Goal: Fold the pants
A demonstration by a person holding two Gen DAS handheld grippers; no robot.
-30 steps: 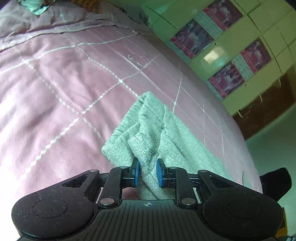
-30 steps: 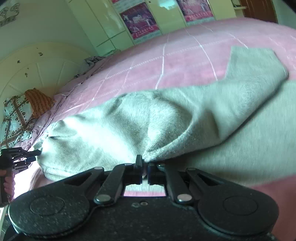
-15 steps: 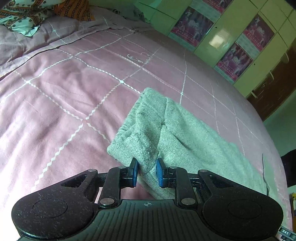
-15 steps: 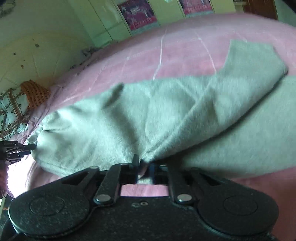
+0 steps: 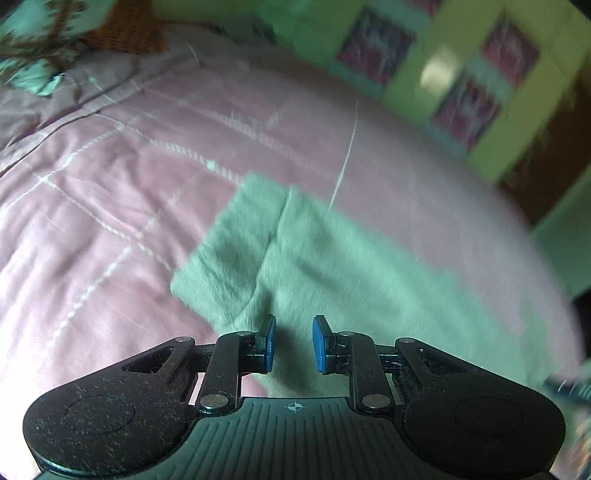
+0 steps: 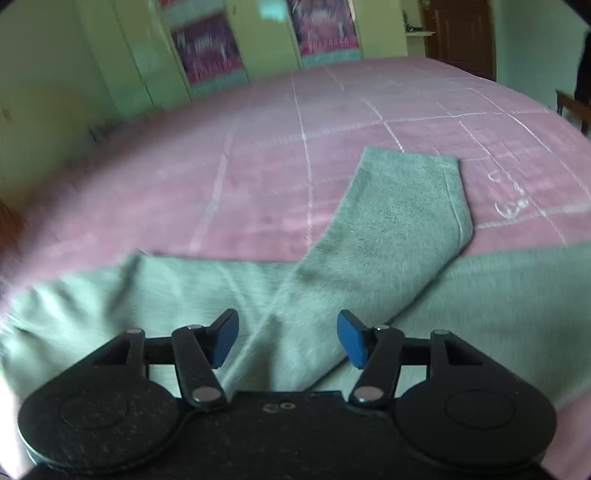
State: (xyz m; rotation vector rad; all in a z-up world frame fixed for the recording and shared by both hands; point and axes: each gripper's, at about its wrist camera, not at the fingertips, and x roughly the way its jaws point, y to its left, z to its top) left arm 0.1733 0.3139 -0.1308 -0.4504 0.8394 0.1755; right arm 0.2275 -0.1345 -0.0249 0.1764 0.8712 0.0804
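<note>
both grippers pitch down over the grey pants [image 6: 388,236] lying on the pink bed [image 6: 258,177]. left gripper [image 5: 293,343]: jaws narrowly apart, grip on cloth unclear. right gripper [image 6: 288,338]: jaws opening, pads off the fabric.

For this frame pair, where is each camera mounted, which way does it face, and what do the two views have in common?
Left wrist: sits on the left gripper, angled down over the grey pants on the pink bedspread, toward the green cupboards; only the gripper's own blue pads, cloth between them, show.
Right wrist: sits on the right gripper, angled down across the pants' folded-over leg toward cupboards and a brown door; its jaws are opening, clear of the cloth.
Shared: pants, bedspread, cupboards.
</note>
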